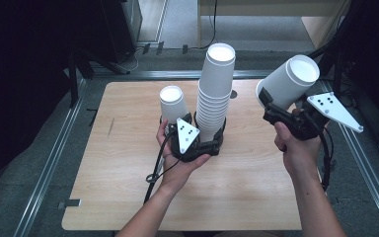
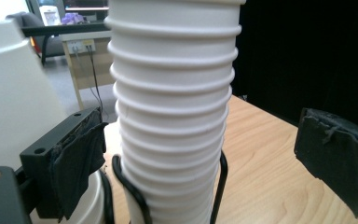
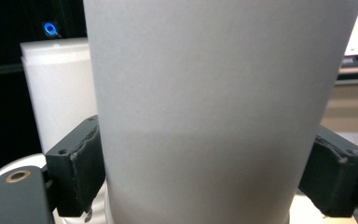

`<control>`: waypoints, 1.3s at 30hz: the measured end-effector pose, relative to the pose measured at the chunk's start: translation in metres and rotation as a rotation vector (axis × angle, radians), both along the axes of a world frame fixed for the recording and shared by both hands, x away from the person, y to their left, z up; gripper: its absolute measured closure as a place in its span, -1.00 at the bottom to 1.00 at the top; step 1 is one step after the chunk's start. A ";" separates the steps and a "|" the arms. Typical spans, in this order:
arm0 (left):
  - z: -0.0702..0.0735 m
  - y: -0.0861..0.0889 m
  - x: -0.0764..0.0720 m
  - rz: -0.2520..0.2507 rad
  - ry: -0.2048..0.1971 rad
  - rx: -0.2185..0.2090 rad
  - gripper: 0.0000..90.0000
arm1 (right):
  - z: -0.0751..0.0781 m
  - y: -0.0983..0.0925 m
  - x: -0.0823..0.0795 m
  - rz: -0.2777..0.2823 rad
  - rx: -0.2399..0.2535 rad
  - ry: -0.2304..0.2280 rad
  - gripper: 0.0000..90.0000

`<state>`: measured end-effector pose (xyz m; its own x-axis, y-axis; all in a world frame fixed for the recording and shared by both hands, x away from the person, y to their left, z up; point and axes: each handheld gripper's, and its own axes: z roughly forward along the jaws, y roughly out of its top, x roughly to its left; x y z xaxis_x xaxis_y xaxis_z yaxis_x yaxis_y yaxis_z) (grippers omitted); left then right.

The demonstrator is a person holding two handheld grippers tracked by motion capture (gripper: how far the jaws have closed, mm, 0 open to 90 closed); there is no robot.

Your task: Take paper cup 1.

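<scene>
A tall stack of upturned white paper cups point(image 1: 215, 91) stands mid-table in a black wire holder point(image 2: 220, 184). My left gripper point(image 1: 207, 130) is open around the foot of the stack point(image 2: 175, 116); the left pad point(image 2: 77, 161) is close to it and the right pad point(image 2: 335, 161) stands well clear. A single upturned cup point(image 1: 172, 103) stands just left of the stack and appears again as the single cup point(image 2: 14, 93). Above the table's right edge, my right gripper point(image 1: 271, 106) is shut on a tilted white cup point(image 1: 290, 80), its wide end up. Both pads press the cup point(image 3: 205, 93).
The light wooden table point(image 1: 128, 197) sits inside a metal rail frame point(image 1: 49, 163). A dark stand and cables lie beyond the far edge point(image 1: 108, 59). Bare wood lies in front of both hands and at the left.
</scene>
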<state>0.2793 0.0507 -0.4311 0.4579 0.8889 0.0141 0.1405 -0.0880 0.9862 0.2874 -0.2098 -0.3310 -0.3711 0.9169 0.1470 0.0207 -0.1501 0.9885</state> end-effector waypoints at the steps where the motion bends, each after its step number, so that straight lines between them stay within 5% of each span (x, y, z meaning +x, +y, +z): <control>1: -0.001 0.002 -0.001 -0.001 0.004 -0.001 -0.95 | 0.000 0.000 0.000 0.000 0.000 0.000 -0.71; 18: -0.036 0.031 -0.036 0.001 0.085 0.019 -0.95 | -0.087 -0.007 -0.004 -0.020 -0.059 0.109 -0.72; 25: -0.051 0.047 -0.051 0.010 0.123 0.039 -0.95 | -0.127 -0.013 -0.013 -0.071 -0.075 0.175 -0.72; 36: -0.067 0.060 -0.062 0.016 0.161 0.031 -0.95 | -0.155 -0.004 -0.022 -0.079 -0.145 0.210 -0.72; 39: -0.067 0.062 -0.063 0.013 0.160 0.037 -0.95 | -0.165 0.006 -0.026 -0.056 -0.212 0.190 -0.72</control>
